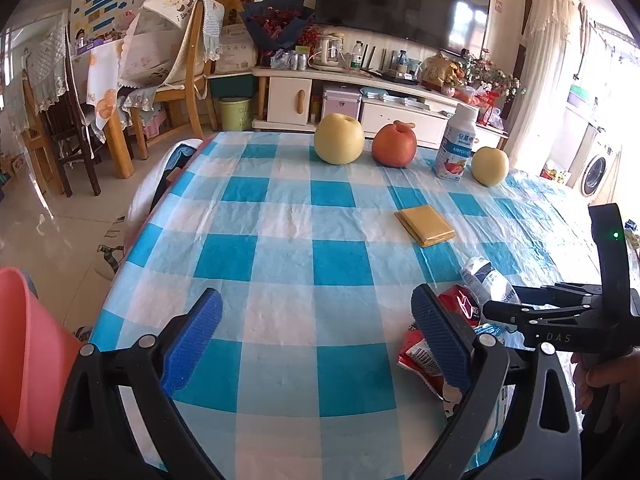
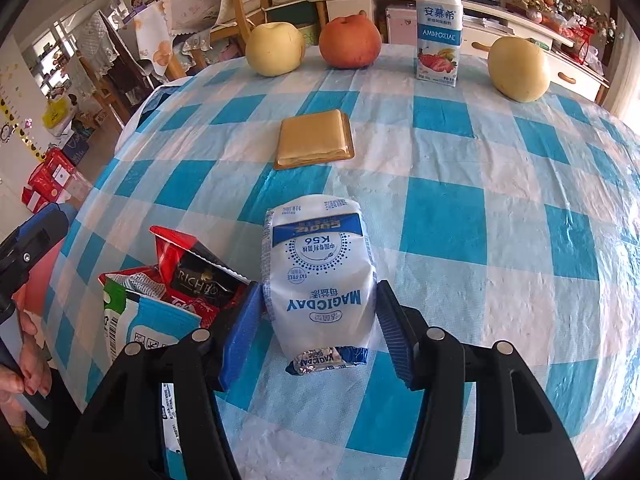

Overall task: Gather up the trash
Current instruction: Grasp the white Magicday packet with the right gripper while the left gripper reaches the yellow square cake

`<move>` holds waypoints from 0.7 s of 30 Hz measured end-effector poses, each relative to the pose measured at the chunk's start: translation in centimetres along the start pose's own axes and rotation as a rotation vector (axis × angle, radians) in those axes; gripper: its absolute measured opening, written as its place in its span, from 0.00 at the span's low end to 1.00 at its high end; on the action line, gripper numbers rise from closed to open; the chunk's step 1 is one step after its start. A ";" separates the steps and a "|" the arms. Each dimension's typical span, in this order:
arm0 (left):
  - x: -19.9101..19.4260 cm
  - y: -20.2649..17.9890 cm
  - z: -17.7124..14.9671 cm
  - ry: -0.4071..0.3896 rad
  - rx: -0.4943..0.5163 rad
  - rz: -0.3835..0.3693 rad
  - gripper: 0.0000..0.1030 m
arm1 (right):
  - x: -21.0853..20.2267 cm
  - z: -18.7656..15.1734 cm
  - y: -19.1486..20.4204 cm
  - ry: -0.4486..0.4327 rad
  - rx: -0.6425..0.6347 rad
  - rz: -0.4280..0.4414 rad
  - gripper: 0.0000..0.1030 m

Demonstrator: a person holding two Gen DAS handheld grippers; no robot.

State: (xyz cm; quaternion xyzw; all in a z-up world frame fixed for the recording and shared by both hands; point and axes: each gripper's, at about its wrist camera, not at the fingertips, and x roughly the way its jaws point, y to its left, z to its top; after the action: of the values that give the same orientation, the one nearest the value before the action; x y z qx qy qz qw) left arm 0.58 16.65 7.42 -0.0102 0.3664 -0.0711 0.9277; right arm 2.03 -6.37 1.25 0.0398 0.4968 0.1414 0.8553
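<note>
Trash here is mainly a white and blue MAGICDAY pouch [image 2: 320, 276], puffy in the middle, crimped foil seam curled up at the near end, printed upside down with "K56" and "FAT-FREE". It lies on the blue-and-white checked tabletop [image 2: 460, 220], centre-low in the right wrist view, and the right gripper [image 2: 318, 308] has its jaws closed in on it, blue pads pressing both sides of the pouch.

Just left of it sits a heap of torn wrappers [image 2: 188, 280]: a red and black one reading "RICHBO..." plus a white, green and light-blue one with a barcode.

Upper part of the frame: a flat tan packet [image 2: 314, 140], two yellow pears, a red apple [image 2: 349, 42] and a yogurt bottle [image 2: 439, 28] in a row.

In the left wrist view the left gripper [image 1: 316, 340] has its jaws wide, nothing between them, low over the cloth. A pink bin [image 1: 28, 360] shows at lower left.
</note>
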 end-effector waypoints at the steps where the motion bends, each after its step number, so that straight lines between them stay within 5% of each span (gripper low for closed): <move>1: 0.0 -0.1 0.0 0.000 0.005 -0.001 0.93 | -0.3 0.0 -0.1 -0.005 0.000 -0.007 0.57; 10: 1.0 -2.7 1.3 -0.018 0.135 -0.065 0.93 | -4.5 1.0 -1.7 -0.084 0.029 -0.036 0.56; 21: 9.5 -11.3 4.2 0.144 0.548 -0.162 0.93 | -7.4 0.7 -4.8 -0.111 0.106 -0.017 0.56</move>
State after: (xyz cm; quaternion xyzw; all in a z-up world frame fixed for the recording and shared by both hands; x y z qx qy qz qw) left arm 8.89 4.01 4.85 0.2168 0.3963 -0.2417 0.8588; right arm 0.14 -12.97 6.83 0.0886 0.4556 0.1052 0.8795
